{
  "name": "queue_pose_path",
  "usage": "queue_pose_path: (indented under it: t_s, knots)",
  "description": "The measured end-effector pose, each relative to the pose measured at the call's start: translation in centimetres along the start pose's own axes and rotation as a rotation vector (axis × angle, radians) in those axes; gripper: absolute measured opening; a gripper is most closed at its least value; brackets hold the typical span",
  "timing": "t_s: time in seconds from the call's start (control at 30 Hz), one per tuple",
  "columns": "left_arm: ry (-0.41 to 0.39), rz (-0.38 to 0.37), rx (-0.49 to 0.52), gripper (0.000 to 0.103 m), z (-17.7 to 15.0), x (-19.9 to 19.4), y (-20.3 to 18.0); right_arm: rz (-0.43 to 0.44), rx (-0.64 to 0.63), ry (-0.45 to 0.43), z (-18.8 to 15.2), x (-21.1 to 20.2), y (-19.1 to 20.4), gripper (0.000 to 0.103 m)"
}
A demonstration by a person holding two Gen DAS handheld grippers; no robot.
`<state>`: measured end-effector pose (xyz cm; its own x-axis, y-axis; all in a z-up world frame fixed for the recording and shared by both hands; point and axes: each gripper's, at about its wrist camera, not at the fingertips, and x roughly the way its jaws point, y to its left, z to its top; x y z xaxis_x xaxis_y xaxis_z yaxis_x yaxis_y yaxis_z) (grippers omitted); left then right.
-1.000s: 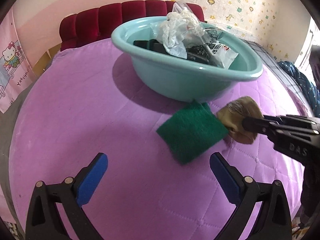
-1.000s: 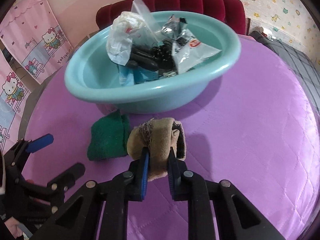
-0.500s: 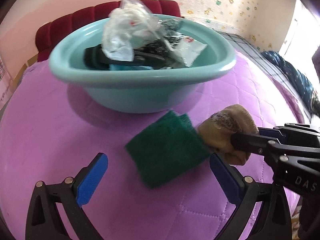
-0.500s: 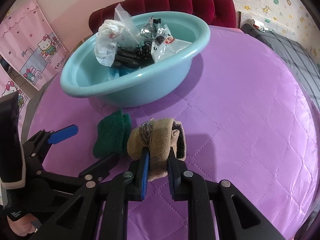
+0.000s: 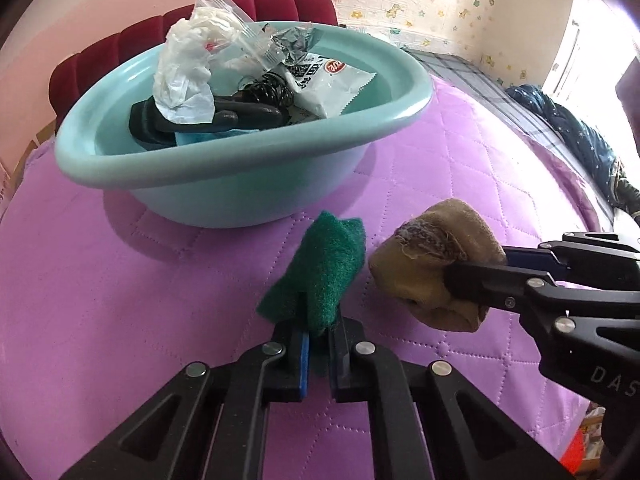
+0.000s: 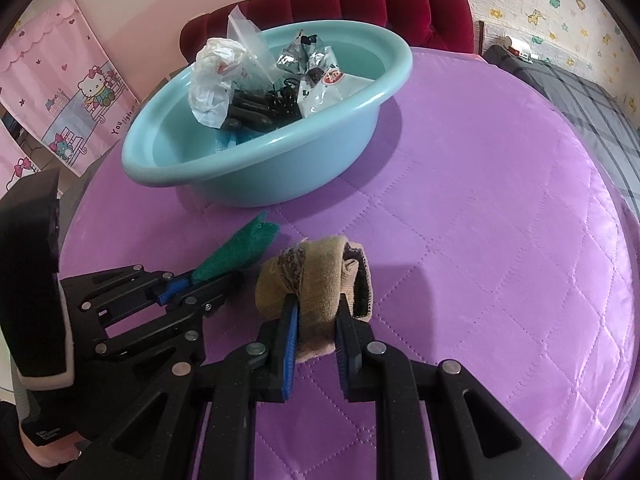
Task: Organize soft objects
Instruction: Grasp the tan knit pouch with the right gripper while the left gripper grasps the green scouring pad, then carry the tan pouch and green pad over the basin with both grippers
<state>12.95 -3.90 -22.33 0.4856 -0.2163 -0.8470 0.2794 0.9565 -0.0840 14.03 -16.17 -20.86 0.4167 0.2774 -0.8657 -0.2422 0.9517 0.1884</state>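
Basin (image 5: 248,184) ahead; open quilt (image 6: 500,240) right

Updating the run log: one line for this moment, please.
left gripper: shut on scouring pad | right gripper: shut on sock | basin: ahead
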Motion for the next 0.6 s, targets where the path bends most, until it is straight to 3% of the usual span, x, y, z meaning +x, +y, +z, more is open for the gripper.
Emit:
queue_pose_path:
  t_s: [0.6]
  knots:
    - [-0.011, 0.014, -0.008, 0.007, -1.7, -4.9, -0.7, -0.002, -0.036, -0.011, 0.2, -2.9, 1.3, 0.017]
